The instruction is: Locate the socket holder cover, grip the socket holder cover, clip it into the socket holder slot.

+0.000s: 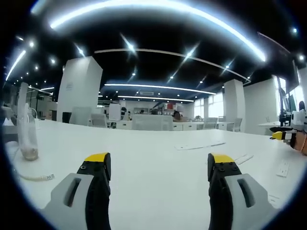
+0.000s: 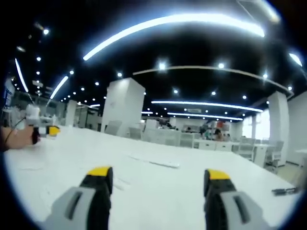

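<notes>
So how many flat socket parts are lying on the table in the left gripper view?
3: a long strip mid-table, one past the right jaw, one far right. Others may be hidden.

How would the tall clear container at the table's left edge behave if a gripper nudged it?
The clear container stands tall and narrow, so it would probably tip easily. It looks nearly empty, with only a brownish bit at the bottom, so likely light. Its smooth wall may be slippery.

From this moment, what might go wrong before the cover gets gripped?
1. Both the left gripper and the right gripper are open, holding nothing, and look level over the white table; the flat pale parts lying on it are hard to tell apart, so the wrong one may be picked.
2. A clear plastic bag and a cord lie near the left gripper and might snag.
</notes>
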Available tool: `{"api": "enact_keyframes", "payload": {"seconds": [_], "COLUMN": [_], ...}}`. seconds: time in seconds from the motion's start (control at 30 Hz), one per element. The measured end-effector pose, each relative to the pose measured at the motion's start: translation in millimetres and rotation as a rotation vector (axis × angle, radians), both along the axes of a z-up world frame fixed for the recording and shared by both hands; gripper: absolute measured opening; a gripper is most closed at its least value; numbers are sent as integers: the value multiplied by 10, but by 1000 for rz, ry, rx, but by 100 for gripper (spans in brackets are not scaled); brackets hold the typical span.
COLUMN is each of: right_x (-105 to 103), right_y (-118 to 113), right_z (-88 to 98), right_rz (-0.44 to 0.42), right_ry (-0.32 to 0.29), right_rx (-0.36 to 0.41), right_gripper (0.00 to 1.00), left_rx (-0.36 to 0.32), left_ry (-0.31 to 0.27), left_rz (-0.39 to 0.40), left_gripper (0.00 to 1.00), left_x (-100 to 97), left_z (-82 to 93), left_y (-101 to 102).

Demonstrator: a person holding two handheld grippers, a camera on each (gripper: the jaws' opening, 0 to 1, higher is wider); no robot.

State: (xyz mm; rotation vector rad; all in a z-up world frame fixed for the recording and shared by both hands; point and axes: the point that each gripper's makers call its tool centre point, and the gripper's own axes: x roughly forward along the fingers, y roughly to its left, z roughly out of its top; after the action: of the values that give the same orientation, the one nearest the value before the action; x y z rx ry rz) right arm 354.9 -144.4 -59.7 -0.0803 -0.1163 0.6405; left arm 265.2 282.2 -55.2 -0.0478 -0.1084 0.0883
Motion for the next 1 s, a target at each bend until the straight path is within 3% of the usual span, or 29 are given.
{"api": "enact_keyframes", "payload": {"seconds": [0.2,0.4,0.73,0.87,1.0], "right_x": [-55,44,-73,-105,-80], "right_y": [-75,-142,157,235,234], "right_z": [36,78,163,241,226], "right_rz": [-13,-21,116,155,160], "right_ry": [-11,-2,-8,-34,-21], "right_rx": [19,62,66,72,69], "right_gripper": [78,78,78,78,77], "left_rx": [8,36,11,23,21], "left_ry": [2,3,-41,-58,-63], "left_rz": [-36,-65,-94,-137,-162], "left_gripper": [82,82,81,81,81], "left_x": [16,17,-50,-71,-83], "left_z": [25,59,197,274,304], "left_y": [-95,-184,-238,-352,-407]}}
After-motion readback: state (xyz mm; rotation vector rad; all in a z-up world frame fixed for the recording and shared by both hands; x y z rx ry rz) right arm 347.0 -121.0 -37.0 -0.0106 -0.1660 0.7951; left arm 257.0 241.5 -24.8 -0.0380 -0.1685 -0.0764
